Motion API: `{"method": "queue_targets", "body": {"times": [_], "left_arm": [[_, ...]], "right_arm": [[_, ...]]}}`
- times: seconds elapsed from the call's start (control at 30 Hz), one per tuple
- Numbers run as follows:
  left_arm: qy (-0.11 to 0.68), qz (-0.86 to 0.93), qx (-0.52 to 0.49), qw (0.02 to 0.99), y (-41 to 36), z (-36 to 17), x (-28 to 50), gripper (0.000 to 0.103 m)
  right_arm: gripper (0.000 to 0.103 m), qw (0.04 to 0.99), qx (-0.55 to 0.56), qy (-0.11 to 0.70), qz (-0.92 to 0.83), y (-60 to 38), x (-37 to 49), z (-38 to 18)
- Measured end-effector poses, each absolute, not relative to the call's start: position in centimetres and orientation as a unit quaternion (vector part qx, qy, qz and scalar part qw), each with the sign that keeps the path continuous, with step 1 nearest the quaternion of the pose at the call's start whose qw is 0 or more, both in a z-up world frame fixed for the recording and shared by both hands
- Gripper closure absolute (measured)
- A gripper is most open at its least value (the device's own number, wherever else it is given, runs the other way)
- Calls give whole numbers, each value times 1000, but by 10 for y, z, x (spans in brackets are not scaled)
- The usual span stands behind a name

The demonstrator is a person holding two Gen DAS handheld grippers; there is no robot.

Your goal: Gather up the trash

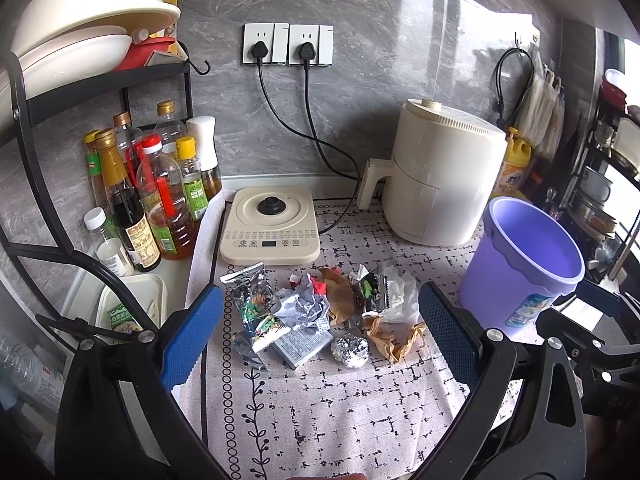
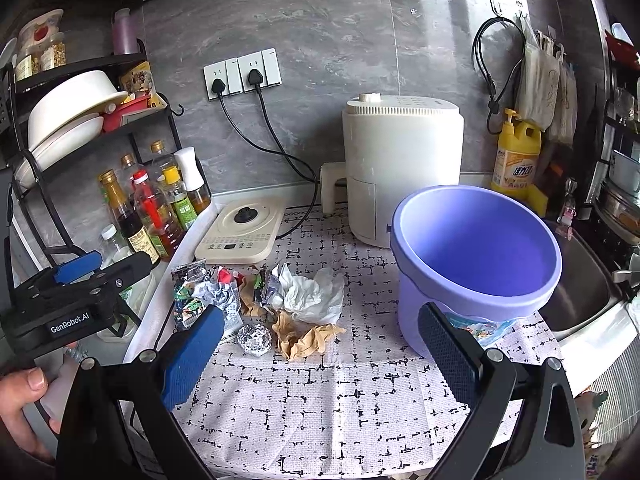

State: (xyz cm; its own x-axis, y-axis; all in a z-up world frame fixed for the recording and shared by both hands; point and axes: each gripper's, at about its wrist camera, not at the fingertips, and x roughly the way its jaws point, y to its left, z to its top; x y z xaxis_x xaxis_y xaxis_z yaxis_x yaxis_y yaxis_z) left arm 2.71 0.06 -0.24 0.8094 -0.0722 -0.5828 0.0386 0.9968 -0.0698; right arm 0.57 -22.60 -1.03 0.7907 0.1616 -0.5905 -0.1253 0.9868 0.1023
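Both grippers hover open over an untouched heap of trash, bucket waiting at 3 o'clock.

The left gripper (image 1: 320,332) and right gripper (image 2: 320,344) both hold their jaws spread wide with nothing between them. The trash pile (image 1: 320,312) lies on the desk (image 1: 340,408) at 12 o'clock from the left gripper: snack wrappers (image 1: 250,292), a foil ball (image 1: 350,350), crumpled brown paper (image 1: 394,338), a white tissue (image 2: 310,294) and a small grey box (image 1: 300,346). The purple bucket (image 2: 476,256) stands upright and looks empty. A likely slip: the foil ball could roll off when pinched, or light wrappers drag out with a grabbed piece and scatter toward the induction cooker (image 1: 270,226). A careless swing could tip the bucket toward the sink (image 2: 580,296). Pieces overlap, so their count is unclear; the bucket's floor is hidden.
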Motion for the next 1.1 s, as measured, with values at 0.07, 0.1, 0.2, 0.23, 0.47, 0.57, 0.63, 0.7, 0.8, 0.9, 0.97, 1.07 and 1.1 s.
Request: {"method": "queue_targets", "body": {"times": [0.07, 0.1, 0.2, 0.23, 0.47, 0.57, 0.63, 0.7, 0.8, 0.9, 0.97, 1.07, 1.1], "left_arm": [[308, -31, -28, 950, 1, -3, 29, 6], [308, -32, -26, 950, 0, -3, 30, 6], [311, -33, -25, 950, 0, -5, 33, 6], [312, -33, -25, 949, 0, -5, 34, 6], [319, -35, -21, 947, -2, -9, 41, 6], [324, -35, -21, 945, -3, -12, 45, 6], [329, -35, -22, 943, -2, -16, 47, 6], [334, -33, -22, 942, -2, -22, 49, 6], [345, -30, -24, 938, -3, -31, 54, 6], [355, -27, -23, 934, -4, -42, 59, 6], [362, -25, -23, 932, -5, -50, 63, 7], [368, -21, -30, 929, -2, -61, 69, 13], [371, -18, -34, 928, -1, -65, 71, 15]], "right_arm": [[8, 946, 29, 314, 74, -226, 7, -9], [8, 946, 30, 314, 74, -226, 7, -9], [8, 947, 28, 311, 74, -224, 8, -9], [8, 947, 27, 311, 74, -224, 9, -9], [8, 946, 34, 314, 71, -226, 16, -12], [8, 945, 36, 319, 68, -228, 21, -16], [8, 942, 38, 325, 67, -229, 24, -20], [8, 940, 40, 332, 68, -230, 27, -24], [8, 937, 39, 340, 71, -229, 32, -32], [8, 932, 41, 353, 74, -229, 37, -42], [9, 928, 44, 363, 75, -229, 41, -50], [13, 923, 35, 376, 77, -225, 47, -61], [14, 921, 32, 380, 79, -223, 49, -65]]}}
